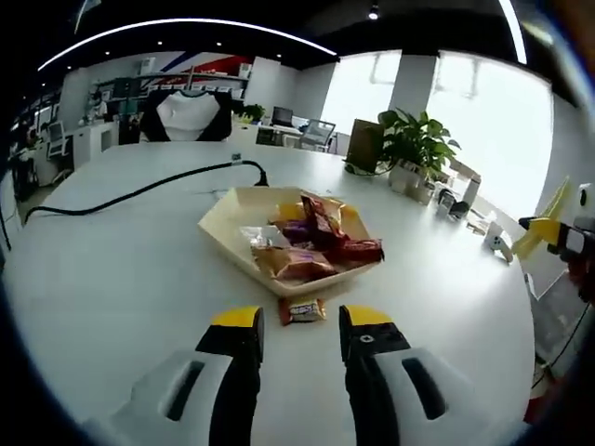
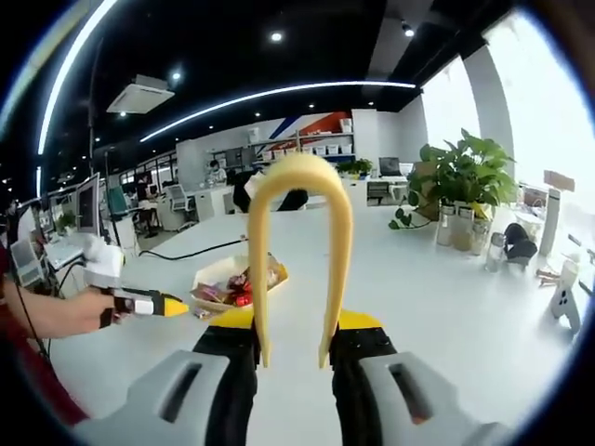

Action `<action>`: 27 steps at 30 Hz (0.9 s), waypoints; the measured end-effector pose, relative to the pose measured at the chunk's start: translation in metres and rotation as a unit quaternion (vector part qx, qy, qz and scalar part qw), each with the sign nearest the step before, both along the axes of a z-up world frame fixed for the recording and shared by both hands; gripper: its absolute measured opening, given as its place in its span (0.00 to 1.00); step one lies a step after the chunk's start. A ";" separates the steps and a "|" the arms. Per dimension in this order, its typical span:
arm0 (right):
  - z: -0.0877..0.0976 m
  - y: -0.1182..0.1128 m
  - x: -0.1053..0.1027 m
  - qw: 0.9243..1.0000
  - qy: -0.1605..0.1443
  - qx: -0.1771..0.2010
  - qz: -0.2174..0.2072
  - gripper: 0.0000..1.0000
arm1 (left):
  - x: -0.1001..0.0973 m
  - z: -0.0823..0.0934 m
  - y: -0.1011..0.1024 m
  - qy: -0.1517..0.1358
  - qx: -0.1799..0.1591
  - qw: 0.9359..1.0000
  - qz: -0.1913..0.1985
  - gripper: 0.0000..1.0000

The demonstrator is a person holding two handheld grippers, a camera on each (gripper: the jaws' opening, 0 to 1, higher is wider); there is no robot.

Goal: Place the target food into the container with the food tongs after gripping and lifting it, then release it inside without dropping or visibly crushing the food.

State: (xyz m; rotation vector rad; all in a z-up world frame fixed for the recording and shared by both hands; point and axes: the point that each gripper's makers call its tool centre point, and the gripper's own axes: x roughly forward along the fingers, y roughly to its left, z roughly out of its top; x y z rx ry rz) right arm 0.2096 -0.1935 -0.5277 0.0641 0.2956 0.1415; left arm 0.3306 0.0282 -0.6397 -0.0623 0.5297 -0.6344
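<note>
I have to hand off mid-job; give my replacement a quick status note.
Left gripper: open, empty, hovering over the white table with a small wrapped snack lying just ahead of its jaws.
Right gripper: holds the yellow food tongs, raised, tips empty.
Tray of packaged snacks sits mid-table.
Done: tongs in hand.
Left: grip a snack, lift, release it in the container.

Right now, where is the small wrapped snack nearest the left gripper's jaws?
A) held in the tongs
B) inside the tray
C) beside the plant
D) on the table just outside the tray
D: the wrapped snack lies on the white table, just short of the tray's rim.
</note>
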 end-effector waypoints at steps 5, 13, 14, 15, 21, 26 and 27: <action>-0.004 -0.004 0.004 1.000 0.009 0.001 0.002 0.27 | 0.007 -0.002 -0.003 -0.008 0.018 1.000 0.002 0.38; -0.008 -0.003 0.014 1.000 0.016 -0.003 0.011 0.27 | 0.016 -0.017 -0.011 -0.008 0.026 0.999 0.016 0.42; -0.009 -0.003 0.014 1.000 0.017 -0.004 0.012 0.27 | 0.016 -0.020 -0.011 -0.006 0.036 0.999 0.016 0.42; -0.008 -0.003 0.015 1.000 0.017 -0.006 0.013 0.27 | 0.015 -0.024 -0.010 -0.002 0.043 0.999 0.016 0.41; -0.014 -0.006 0.016 0.999 0.029 -0.018 0.014 0.25 | 0.020 -0.028 -0.008 -0.025 0.092 0.995 0.003 0.37; -0.015 -0.006 0.014 0.999 0.033 -0.013 0.010 0.25 | 0.018 -0.030 -0.004 -0.037 0.116 0.993 -0.011 0.30; -0.016 -0.007 0.014 0.999 0.033 -0.016 0.010 0.25 | 0.018 -0.029 -0.003 -0.035 0.114 0.993 -0.011 0.29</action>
